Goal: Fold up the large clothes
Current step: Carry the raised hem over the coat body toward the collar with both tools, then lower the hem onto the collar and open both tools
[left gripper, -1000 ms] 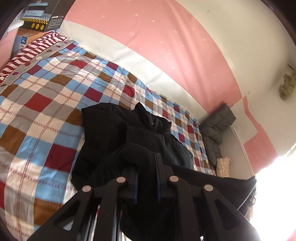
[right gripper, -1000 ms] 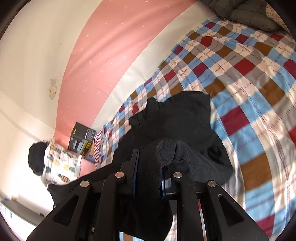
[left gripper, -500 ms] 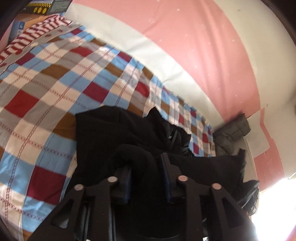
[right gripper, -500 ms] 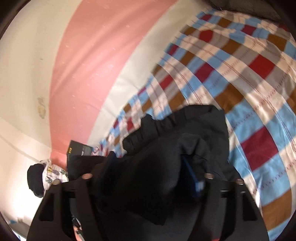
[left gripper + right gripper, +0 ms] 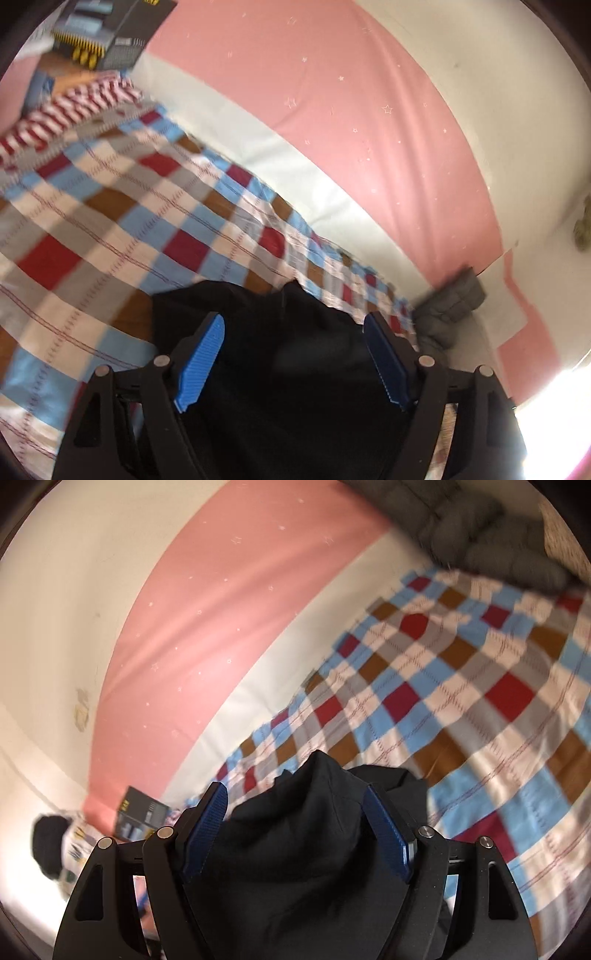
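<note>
While both tongs gape wide | black garment (image 5: 295, 369) lies loose between | box (image 5: 110, 33) print unreadable

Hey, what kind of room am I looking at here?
Most likely a bedroom. A checked bedspread covers a wide bed that runs along a pink wall, grey padded bedding is bunched at one end, and a black garment lies on the bed.
</note>
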Action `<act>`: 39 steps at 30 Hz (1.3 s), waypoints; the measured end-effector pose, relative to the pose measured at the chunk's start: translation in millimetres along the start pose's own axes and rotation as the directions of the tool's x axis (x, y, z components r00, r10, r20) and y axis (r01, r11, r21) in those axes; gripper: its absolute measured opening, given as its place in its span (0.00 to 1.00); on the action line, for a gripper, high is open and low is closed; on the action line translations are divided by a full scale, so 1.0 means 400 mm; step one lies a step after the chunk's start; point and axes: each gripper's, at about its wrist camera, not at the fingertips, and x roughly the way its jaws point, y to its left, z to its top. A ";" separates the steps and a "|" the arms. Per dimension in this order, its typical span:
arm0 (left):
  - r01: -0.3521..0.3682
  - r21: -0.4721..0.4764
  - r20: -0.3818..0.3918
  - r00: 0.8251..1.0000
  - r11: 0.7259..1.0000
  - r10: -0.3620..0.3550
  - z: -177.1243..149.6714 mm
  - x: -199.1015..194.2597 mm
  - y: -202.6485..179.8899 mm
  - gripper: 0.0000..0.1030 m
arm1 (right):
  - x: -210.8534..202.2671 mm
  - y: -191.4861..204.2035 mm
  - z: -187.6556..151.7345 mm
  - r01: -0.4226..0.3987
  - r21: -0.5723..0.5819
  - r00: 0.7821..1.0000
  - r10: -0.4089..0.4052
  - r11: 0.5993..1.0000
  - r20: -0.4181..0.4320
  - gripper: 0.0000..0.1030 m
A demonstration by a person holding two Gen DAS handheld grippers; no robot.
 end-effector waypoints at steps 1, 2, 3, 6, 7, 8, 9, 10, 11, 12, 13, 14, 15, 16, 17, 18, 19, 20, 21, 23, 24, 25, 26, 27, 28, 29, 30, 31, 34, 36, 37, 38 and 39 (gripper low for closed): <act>-0.020 0.022 -0.011 1.000 1.000 0.021 -0.008 0.004 0.003 0.78 | 0.002 -0.003 -0.007 0.008 -0.014 1.000 -0.008 1.000 -0.010 0.74; -0.040 0.044 -0.032 0.999 0.998 0.041 -0.021 0.012 0.006 0.78 | 0.008 -0.009 -0.017 0.016 -0.024 1.000 -0.017 1.000 -0.026 0.74; -0.055 0.060 -0.051 0.997 0.997 0.058 -0.032 0.021 0.011 0.78 | 0.018 -0.018 -0.029 0.028 -0.034 0.998 -0.030 0.999 -0.047 0.74; -0.112 0.098 -0.112 0.986 0.989 0.123 -0.075 0.064 0.034 0.78 | 0.057 -0.044 -0.072 0.073 -0.070 0.991 -0.080 0.995 -0.108 0.74; -0.126 0.106 -0.130 0.982 0.986 0.139 -0.086 0.081 0.043 0.78 | 0.072 -0.056 -0.085 0.086 -0.082 0.987 -0.096 0.993 -0.128 0.74; -0.140 0.114 -0.147 0.977 0.984 0.156 -0.095 0.099 0.053 0.78 | 0.086 -0.064 -0.098 0.096 -0.094 0.983 -0.109 0.991 -0.149 0.74; -0.155 0.123 -0.163 0.971 0.980 0.174 -0.103 0.117 0.061 0.78 | 0.098 -0.073 -0.106 0.105 -0.108 0.978 -0.123 0.989 -0.170 0.74; -0.167 0.133 -0.177 0.966 0.977 0.189 -0.106 0.136 0.067 0.78 | 0.113 -0.080 -0.110 0.116 -0.124 0.973 -0.138 0.985 -0.186 0.74; -0.175 0.144 -0.189 0.961 0.974 0.201 -0.107 0.156 0.069 0.78 | 0.123 -0.086 -0.110 0.125 -0.143 0.969 -0.151 0.982 -0.195 0.74; -0.181 0.160 -0.205 0.955 0.970 0.212 -0.106 0.178 0.071 0.78 | 0.134 -0.087 -0.107 0.127 -0.164 0.967 -0.159 0.978 -0.199 0.74; -0.179 0.172 -0.219 0.952 0.969 0.215 -0.103 0.198 0.071 0.78 | 0.146 -0.087 -0.103 0.123 -0.181 0.966 -0.159 0.976 -0.205 0.74; -0.170 0.185 -0.237 0.948 0.968 0.212 -0.099 0.222 0.069 0.78 | 0.162 -0.085 -0.097 0.112 -0.199 0.964 -0.155 0.974 -0.216 0.74; -0.167 0.198 -0.249 0.945 0.966 0.214 -0.097 0.241 0.066 0.78 | 0.172 -0.082 -0.095 0.106 -0.211 0.963 -0.153 0.972 -0.222 0.74; -0.174 0.214 -0.257 0.939 0.961 0.227 -0.094 0.266 0.062 0.78 | 0.188 -0.077 -0.091 0.100 -0.233 0.961 -0.154 0.967 -0.230 0.74; -0.177 0.225 -0.262 0.936 0.958 0.234 -0.092 0.286 0.058 0.77 | 0.205 -0.073 -0.088 0.098 -0.258 0.958 -0.161 0.961 -0.237 0.74; -0.176 0.231 -0.269 0.934 0.957 0.236 -0.090 0.307 0.057 0.77 | 0.220 -0.072 -0.086 0.096 -0.274 0.955 -0.166 0.957 -0.244 0.74; -0.177 0.231 -0.275 0.931 0.957 0.239 -0.088 0.329 0.058 0.77 | 0.232 -0.076 -0.082 0.094 -0.278 0.953 -0.167 0.956 -0.252 0.74; -0.180 0.222 -0.279 0.930 0.958 0.239 -0.086 0.348 0.061 0.77 | 0.246 -0.086 -0.078 0.091 -0.272 0.953 -0.163 0.958 -0.257 0.74; -0.179 0.211 -0.283 0.930 0.961 0.236 -0.085 0.362 0.064 0.77 | 0.256 -0.094 -0.074 0.091 -0.260 0.952 -0.160 0.961 -0.260 0.74; -0.173 0.190 -0.286 0.932 0.966 0.223 -0.084 0.386 0.071 0.69 | 0.291 -0.131 -0.065 0.081 -0.198 0.947 -0.138 0.977 -0.292 0.74; -0.173 0.192 -0.287 0.931 0.966 0.224 -0.085 0.396 0.071 0.65 | 0.301 -0.139 -0.063 0.076 -0.176 0.943 -0.128 0.981 -0.308 0.74; -0.171 0.200 -0.293 0.929 0.965 0.226 -0.087 0.406 0.071 0.56 | 0.321 -0.155 -0.066 0.080 -0.152 0.934 -0.127 0.985 -0.334 0.74; -0.164 0.211 -0.296 0.929 0.964 0.222 -0.089 0.411 0.069 0.40 | 0.333 -0.162 -0.069 0.084 -0.145 0.928 -0.130 0.986 -0.350 0.74; -0.157 0.224 -0.293 0.930 0.962 0.221 -0.092 0.410 0.065 0.32 | 0.339 -0.161 -0.071 0.086 -0.149 0.924 -0.134 0.985 -0.357 0.72; -0.151 0.237 -0.280 0.935 0.960 0.217 -0.094 0.400 0.057 0.19 | 0.337 -0.153 -0.072 0.091 -0.171 0.930 -0.145 0.981 -0.338 0.65; -0.149 0.255 -0.254 0.943 0.955 0.215 -0.094 0.380 0.045 0.15 | 0.328 -0.139 -0.071 0.080 -0.186 0.938 -0.137 0.979 -0.318 0.42; -0.148 0.270 -0.222 0.952 0.951 0.211 -0.089 0.356 0.035 0.15 | 0.319 -0.126 -0.069 0.087 -0.201 0.943 -0.145 0.976 -0.299 0.31; -0.141 0.284 -0.176 0.965 0.948 0.196 -0.081 0.319 0.023 0.14 | 0.295 -0.100 -0.066 0.084 -0.232 0.953 -0.146 0.969 -0.264 0.26; -0.117 0.236 -0.071 0.988 0.965 0.138 -0.037 0.223 0.019 0.13 | 0.235 -0.052 -0.041 0.107 -0.279 0.971 -0.161 0.954 -0.178 0.20; -0.115 0.216 -0.030 0.992 0.970 0.125 -0.006 0.199 0.011 0.13 | 0.223 -0.036 -0.011 0.116 -0.264 0.978 -0.157 0.958 -0.139 0.19; -0.129 0.226 -0.008 0.991 0.966 0.134 0.007 0.200 0.000 0.13 | 0.223 -0.016 0.007 0.129 -0.265 0.980 -0.163 0.956 -0.114 0.19; -0.150 0.240 0.009 0.988 0.959 0.153 0.017 0.206 -0.012 0.13 | 0.230 -0.001 0.015 0.141 -0.272 0.980 -0.174 0.952 -0.101 0.19; -0.172 0.250 0.025 0.985 0.953 0.172 0.027 0.218 -0.020 0.13 | 0.251 0.025 0.023 0.179 -0.298 0.974 -0.212 0.937 -0.082 0.19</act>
